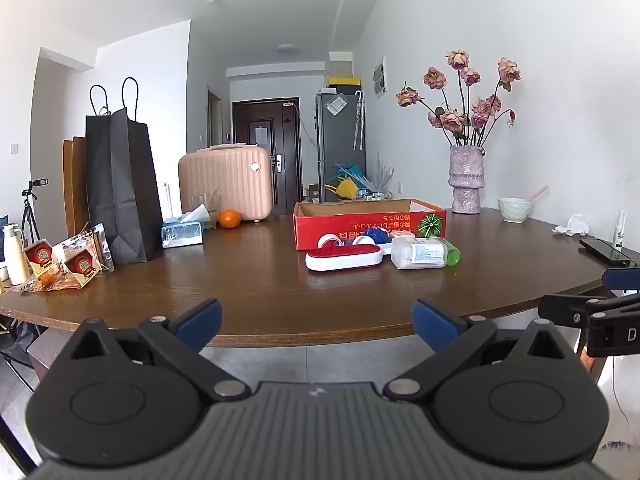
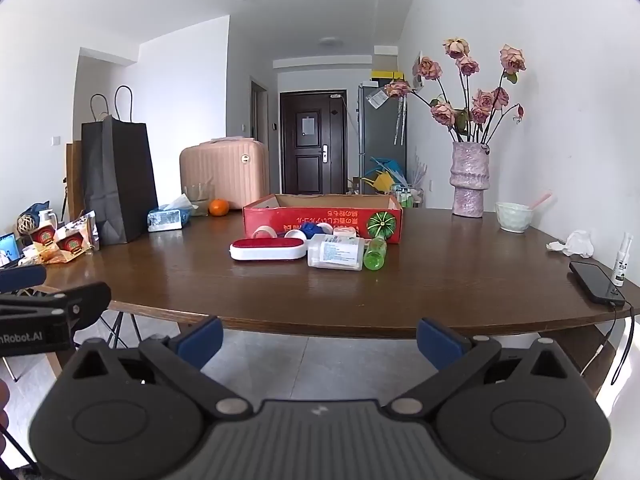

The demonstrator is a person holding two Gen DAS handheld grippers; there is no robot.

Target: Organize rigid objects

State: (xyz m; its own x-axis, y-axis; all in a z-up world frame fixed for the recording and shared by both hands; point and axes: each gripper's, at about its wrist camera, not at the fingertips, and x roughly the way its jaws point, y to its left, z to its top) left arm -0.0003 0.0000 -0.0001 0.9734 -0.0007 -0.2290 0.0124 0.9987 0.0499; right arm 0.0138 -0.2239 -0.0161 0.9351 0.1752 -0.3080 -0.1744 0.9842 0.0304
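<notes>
Left gripper (image 1: pixel 316 322) spread, empty | right gripper (image 2: pixel 319 338) spread, empty | both short of brown wooden table (image 2: pixel 440 280) | red-topped white oval case (image 2: pixel 267 249) beside clear labelled plastic bottle (image 2: pixel 336 255), before red cardboard box (image 2: pixel 320 220)

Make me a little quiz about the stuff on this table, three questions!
1. True or false: the red cardboard box sits behind the red-and-white case.
2. Which has a green end: A the clear bottle, B the orange, C the pale bowl?
3. Fill in: both the left gripper and the right gripper are ____ and hold nothing.

Key: 1 true. 2 A. 3 open.
</notes>
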